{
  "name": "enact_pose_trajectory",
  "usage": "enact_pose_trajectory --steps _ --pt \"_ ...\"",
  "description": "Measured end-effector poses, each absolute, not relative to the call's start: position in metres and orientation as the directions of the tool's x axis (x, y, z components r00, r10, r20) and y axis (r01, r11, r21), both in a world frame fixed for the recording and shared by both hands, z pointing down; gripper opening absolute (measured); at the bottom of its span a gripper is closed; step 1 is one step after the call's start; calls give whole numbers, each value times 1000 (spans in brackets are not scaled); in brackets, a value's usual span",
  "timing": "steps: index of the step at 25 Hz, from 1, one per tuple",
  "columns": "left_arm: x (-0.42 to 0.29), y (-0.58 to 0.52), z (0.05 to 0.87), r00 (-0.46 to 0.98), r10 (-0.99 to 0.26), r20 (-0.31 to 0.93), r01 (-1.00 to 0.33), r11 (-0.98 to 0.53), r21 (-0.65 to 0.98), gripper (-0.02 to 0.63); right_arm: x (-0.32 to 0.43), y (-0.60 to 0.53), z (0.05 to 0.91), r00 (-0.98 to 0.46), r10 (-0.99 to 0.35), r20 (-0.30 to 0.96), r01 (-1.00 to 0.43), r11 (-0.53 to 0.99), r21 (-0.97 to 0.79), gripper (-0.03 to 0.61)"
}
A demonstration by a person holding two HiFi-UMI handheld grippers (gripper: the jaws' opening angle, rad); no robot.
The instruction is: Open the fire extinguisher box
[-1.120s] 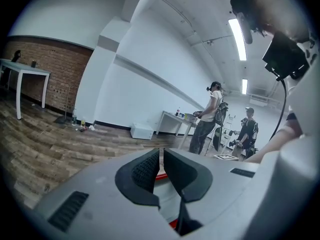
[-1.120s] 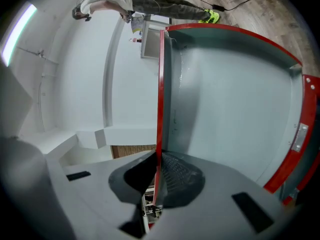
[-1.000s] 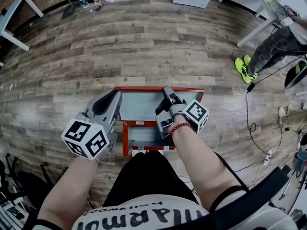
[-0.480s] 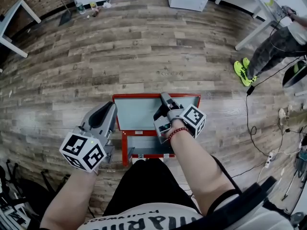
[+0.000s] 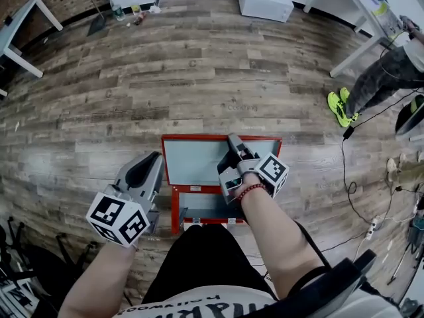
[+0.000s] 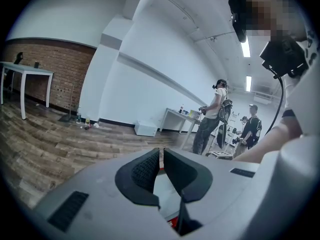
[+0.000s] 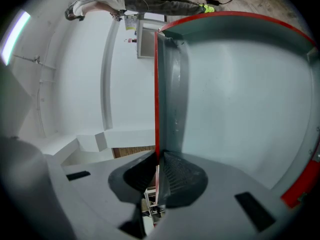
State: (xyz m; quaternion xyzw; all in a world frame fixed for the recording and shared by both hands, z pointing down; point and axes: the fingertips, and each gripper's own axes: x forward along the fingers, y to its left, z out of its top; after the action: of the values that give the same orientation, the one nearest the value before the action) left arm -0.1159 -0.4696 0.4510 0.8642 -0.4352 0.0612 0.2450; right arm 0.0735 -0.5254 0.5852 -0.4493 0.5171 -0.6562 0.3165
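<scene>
The red fire extinguisher box [image 5: 177,212] lies on the wooden floor right in front of my knees. Its door [image 5: 192,161] stands swung open, grey inner face showing, red rim around it. My right gripper [image 5: 232,142] is shut on the door's red edge [image 7: 156,84]; in the right gripper view that thin edge runs straight between the pads [image 7: 172,171], with the grey panel [image 7: 240,94] to the right. My left gripper [image 5: 152,164] hovers just left of the box, touching nothing. Its pads [image 6: 145,166] stand together and empty.
A white cabinet [image 5: 265,2] stands at the far wall. At the right are white table legs [image 5: 351,45], a person's yellow-green shoes [image 5: 339,108] and cables [image 5: 351,177] on the floor. Another table [image 5: 20,32] is at far left. Two people [image 6: 212,116] stand beyond.
My right gripper keeps its hold on the door edge. The left gripper has drifted slightly down and left, away from the box.
</scene>
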Motion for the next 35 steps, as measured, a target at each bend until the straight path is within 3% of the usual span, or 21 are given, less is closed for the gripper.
enact_pose_trajectory --steps 6,9,16,21,28,35 --pt "-116 -464 449 610 -727 315 -786 -506 355 8 81 -517 580 -382 -902 199 -1 -215 -977 41" --pt "-118 -463 442 605 -735 307 -790 -505 347 8 83 -513 576 -396 -901 179 19 -203 -979 129" --pt "-110 -459 424 616 -738 276 -781 -526 336 8 87 -472 551 -462 -871 167 -23 -176 -984 129" --pt "-90 -457 398 647 -711 274 -760 -573 307 8 87 -448 486 -564 -820 99 -69 -72 -995 124" --pt "-53 -455 335 701 -685 198 -708 -636 307 8 96 -444 368 -629 -778 7 -285 223 -932 86" --pt "-33 -442 268 736 -663 135 -671 -691 269 8 91 -434 261 -636 -772 28 -585 457 -670 63"
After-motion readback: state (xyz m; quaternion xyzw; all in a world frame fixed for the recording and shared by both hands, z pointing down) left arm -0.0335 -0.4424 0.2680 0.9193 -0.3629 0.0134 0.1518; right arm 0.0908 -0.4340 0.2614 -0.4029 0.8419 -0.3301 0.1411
